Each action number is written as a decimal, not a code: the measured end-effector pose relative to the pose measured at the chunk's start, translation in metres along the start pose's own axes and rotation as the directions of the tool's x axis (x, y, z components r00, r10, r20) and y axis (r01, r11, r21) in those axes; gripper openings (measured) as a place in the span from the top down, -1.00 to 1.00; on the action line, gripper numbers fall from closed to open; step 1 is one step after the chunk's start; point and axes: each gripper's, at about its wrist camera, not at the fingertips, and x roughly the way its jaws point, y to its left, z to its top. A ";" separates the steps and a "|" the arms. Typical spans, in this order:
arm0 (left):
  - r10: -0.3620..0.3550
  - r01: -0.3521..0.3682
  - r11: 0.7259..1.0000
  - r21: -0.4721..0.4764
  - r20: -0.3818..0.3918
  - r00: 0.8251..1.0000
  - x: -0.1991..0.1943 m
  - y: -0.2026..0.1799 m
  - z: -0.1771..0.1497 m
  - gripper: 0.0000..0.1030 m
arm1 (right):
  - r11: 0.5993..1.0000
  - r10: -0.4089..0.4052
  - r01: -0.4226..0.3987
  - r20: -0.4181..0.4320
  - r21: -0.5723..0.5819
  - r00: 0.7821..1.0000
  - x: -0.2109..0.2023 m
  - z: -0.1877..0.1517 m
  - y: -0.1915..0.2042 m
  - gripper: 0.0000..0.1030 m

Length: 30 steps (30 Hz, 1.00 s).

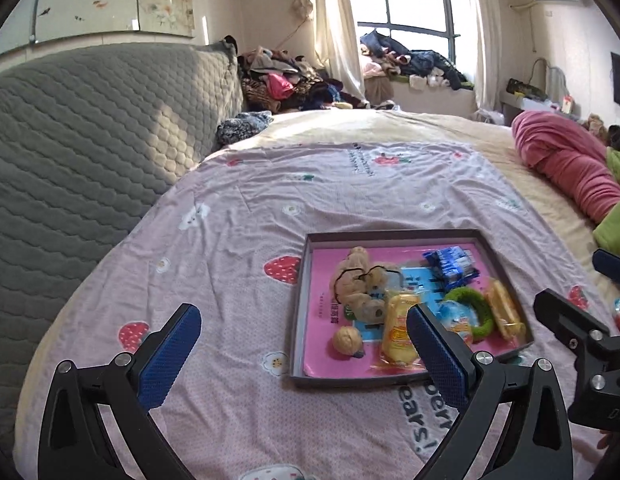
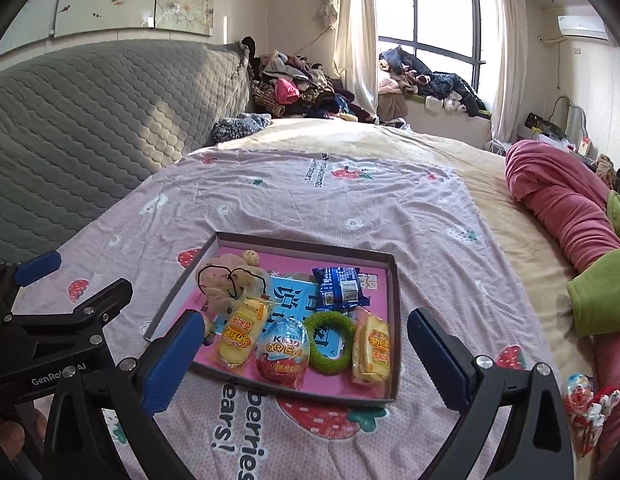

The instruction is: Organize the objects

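Hovering over the bed, both grippers are released and carry nothing. The left gripper point(image 1: 303, 330) has its blue pads spread wide above the strawberry-print sheet point(image 1: 237, 240), just left of the shallow tray point(image 2: 393, 320). The right gripper point(image 2: 305, 340) is equally spread and frames the near half of the tray without touching it.

Going left to right inside the tray: a beige plush toy point(image 2: 223, 280) with a black hair tie point(image 2: 229, 276) looped over it sits at the far left, and a walnut point(image 1: 346, 342) lies in front of it. Next come a yellow snack cake point(image 2: 241, 330), a chocolate egg point(image 2: 283, 350), a green ring point(image 2: 330, 340), and a second yellow snack cake point(image 2: 372, 350) against the right wall. A blue wrapped snack point(image 2: 340, 286) lies behind the ring.

Judging by this, the sorting is well along, with most items gathered and the tools standing free between picks. Off to the right, on the sheet near the pink blanket point(image 2: 558, 208), lies a colourful wrapped item point(image 2: 578, 394) beside a red floral piece point(image 2: 602, 404); it may be another egg and a scrunchie, though the lens edge blurs both.

The next move likely calls for the right gripper to swing right, drop over one of those strays, close on it, and carry it to a bare patch of the tray.
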 end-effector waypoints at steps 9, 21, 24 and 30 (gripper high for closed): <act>-0.015 0.015 1.000 -0.005 0.023 1.000 -0.038 -0.003 -0.006 -0.99 | 1.000 -0.006 0.006 0.045 0.008 0.999 -0.045 -0.002 -0.005 -0.99; -0.019 0.019 1.000 -0.008 0.006 1.000 -0.071 0.000 -0.046 -0.99 | 1.000 -0.019 0.019 0.032 0.015 0.999 -0.083 -0.034 -0.006 -0.99; -0.020 0.020 1.000 -0.008 -0.005 1.000 -0.076 0.002 -0.055 -0.99 | 0.999 -0.022 0.022 0.007 0.024 1.000 -0.083 -0.049 -0.007 -0.99; -0.020 0.020 1.000 -0.010 -0.023 1.000 -0.083 0.004 -0.074 -0.99 | 0.999 -0.033 0.034 -0.039 0.034 0.999 -0.080 -0.081 -0.009 -0.99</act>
